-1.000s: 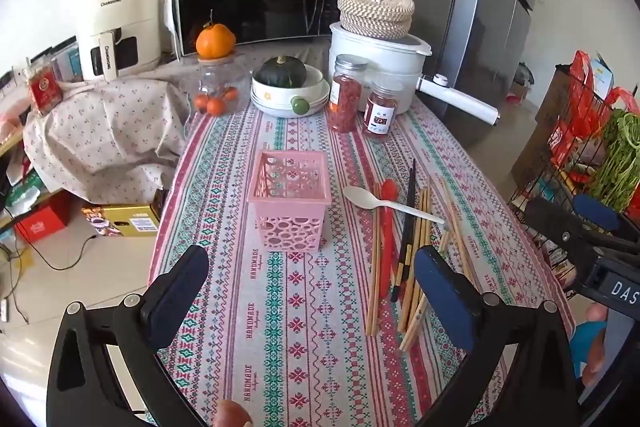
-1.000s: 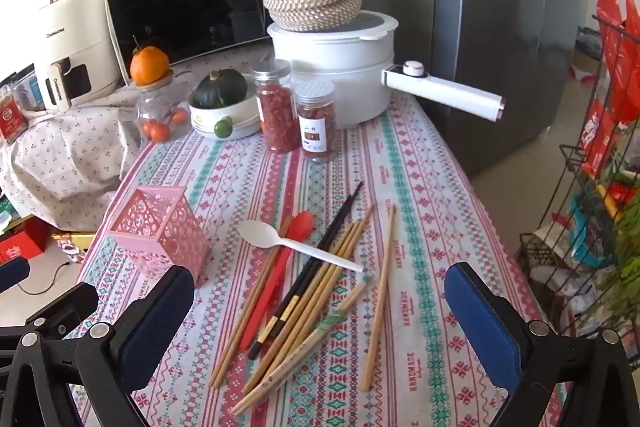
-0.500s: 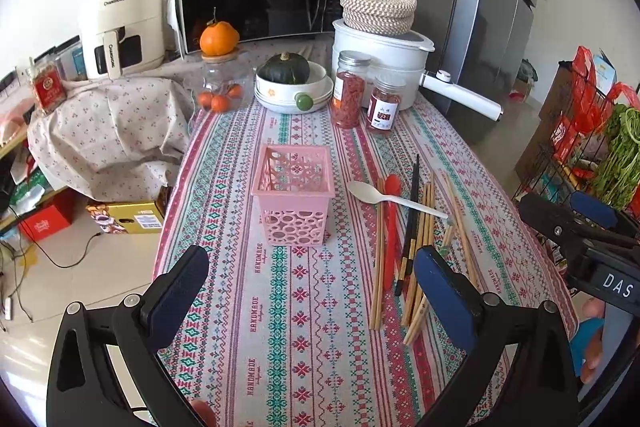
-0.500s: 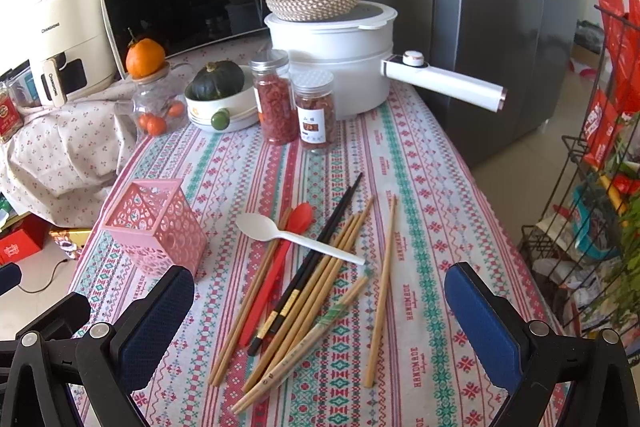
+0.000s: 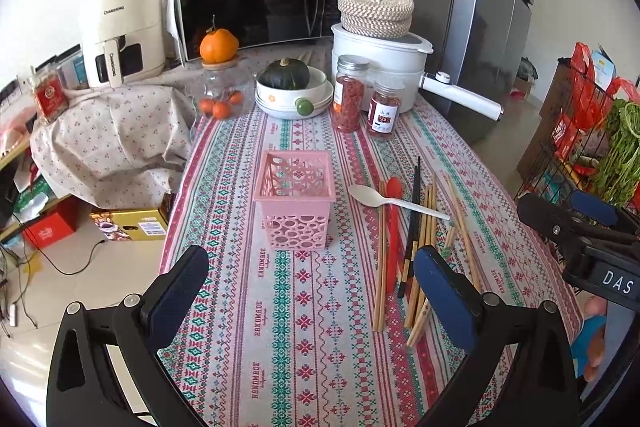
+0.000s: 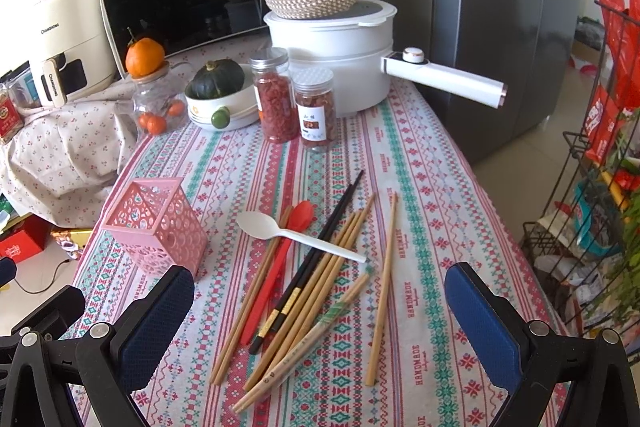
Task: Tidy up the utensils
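An empty pink perforated basket [image 5: 294,201] stands upright mid-table; it also shows in the right wrist view [image 6: 154,229]. To its right lie a white spoon [image 5: 394,201] [image 6: 296,235], a red spoon [image 5: 394,227] [image 6: 280,267], a black chopstick pair [image 5: 412,223] [image 6: 316,255] and several bamboo chopsticks [image 5: 426,267] [image 6: 324,287], one apart [image 6: 383,283]. My left gripper [image 5: 312,291] is open and empty above the table in front of the basket. My right gripper [image 6: 320,307] is open and empty above the utensil pile; it also shows at the left wrist view's right edge [image 5: 580,227].
At the table's far end stand two spice jars [image 6: 296,107], a bowl with a green squash [image 6: 220,95], a glass jar with oranges [image 6: 156,107] and a white pot [image 6: 332,47] with a long handle. A microwave [image 5: 260,3] sits behind. A wire rack [image 6: 600,187] stands right of the table.
Both grippers have drifted slightly back and up, so the table looks a little farther away. Nothing on the table has moved, and both stay open.
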`<state>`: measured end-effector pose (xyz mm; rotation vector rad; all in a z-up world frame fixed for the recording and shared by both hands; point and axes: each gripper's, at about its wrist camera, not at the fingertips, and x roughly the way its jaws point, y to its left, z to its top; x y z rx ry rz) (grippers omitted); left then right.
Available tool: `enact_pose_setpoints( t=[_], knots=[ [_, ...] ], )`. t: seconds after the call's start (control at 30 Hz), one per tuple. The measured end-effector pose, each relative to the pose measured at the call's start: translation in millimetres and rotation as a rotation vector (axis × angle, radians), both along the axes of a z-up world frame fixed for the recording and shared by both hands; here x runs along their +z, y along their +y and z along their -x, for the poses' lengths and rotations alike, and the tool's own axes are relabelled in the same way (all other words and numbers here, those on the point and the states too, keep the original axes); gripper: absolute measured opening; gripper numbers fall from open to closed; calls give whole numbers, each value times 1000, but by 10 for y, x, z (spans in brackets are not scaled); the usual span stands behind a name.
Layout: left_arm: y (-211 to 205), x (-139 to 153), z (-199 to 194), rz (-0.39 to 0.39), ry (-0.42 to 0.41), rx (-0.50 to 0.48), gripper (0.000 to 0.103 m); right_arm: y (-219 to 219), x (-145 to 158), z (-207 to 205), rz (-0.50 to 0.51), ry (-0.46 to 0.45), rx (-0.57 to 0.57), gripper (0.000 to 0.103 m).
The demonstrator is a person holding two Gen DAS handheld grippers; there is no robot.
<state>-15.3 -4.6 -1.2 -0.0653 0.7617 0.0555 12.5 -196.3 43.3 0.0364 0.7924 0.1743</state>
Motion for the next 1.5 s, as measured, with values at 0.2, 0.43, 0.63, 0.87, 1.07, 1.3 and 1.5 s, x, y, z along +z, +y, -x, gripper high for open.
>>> enact_pose_setpoints(
  t=[0.2, 0.43, 0.63, 0.87, 1.07, 1.3, 1.5],
  knots=[
    [-12, -56, -1, 36, 26, -12, 103, 6, 0, 0, -1, 2, 1, 103],
    [-55, -72, 20, 21, 15, -24, 103, 15, -10, -3, -8, 8, 1, 103],
    [-24, -66, 19, 29, 17, -24, 103, 14, -13, -3, -9, 9, 0, 103],
    [-28, -63, 15, 46, 23, -39, 103, 18, -11, 1, -14, 11, -1, 103],
    [-24, -83, 8, 59, 31, -43, 103, 16, -7, -7, -17, 16, -2, 103],
    [-28, -72, 17, 62, 30, -55, 103, 12, -10, -10, -16, 17, -1, 103],
    [-53, -71, 21, 50, 34, -65, 103, 11, -11, -15, -16, 17, -2, 103]
  ],
)
